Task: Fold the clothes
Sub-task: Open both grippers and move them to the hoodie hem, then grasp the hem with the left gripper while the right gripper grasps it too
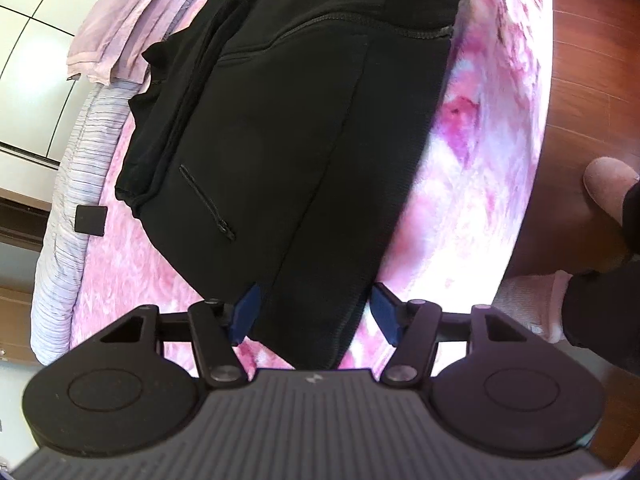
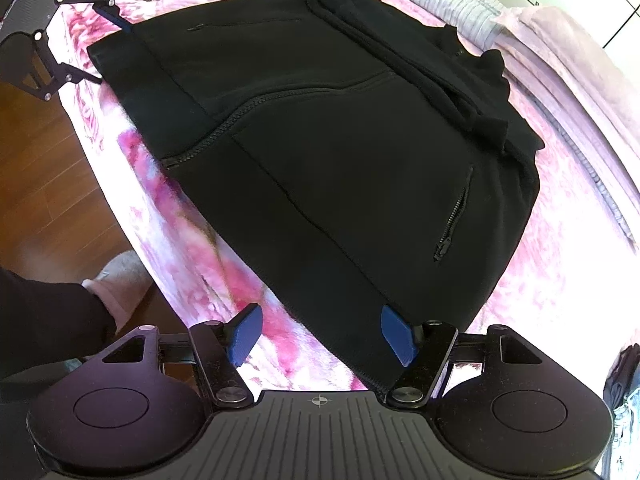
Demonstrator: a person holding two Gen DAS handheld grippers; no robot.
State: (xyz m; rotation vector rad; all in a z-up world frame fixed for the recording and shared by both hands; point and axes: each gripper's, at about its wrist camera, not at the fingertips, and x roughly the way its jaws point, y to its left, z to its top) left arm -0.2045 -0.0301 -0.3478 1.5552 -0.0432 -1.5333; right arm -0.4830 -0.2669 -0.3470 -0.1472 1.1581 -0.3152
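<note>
A black zip jacket (image 1: 288, 128) lies flat on a pink flowered bedspread (image 1: 480, 128), its sleeves folded over its body. It also shows in the right wrist view (image 2: 340, 148). My left gripper (image 1: 316, 312) is open, its blue fingers on either side of the jacket's hem corner. It appears far off in the right wrist view (image 2: 108, 40) at the hem's far corner. My right gripper (image 2: 322, 334) is open at the near hem corner, with the hem edge lying between the fingers.
The bedspread (image 2: 224, 264) ends at the bed edge over a wooden floor (image 2: 52, 184). A pale pink folded blanket (image 1: 132, 28) and a striped grey quilt (image 1: 76, 184) lie beyond the jacket. A small black square (image 1: 91, 220) sits on the bed. The person's slippered feet (image 1: 608, 184) stand beside the bed.
</note>
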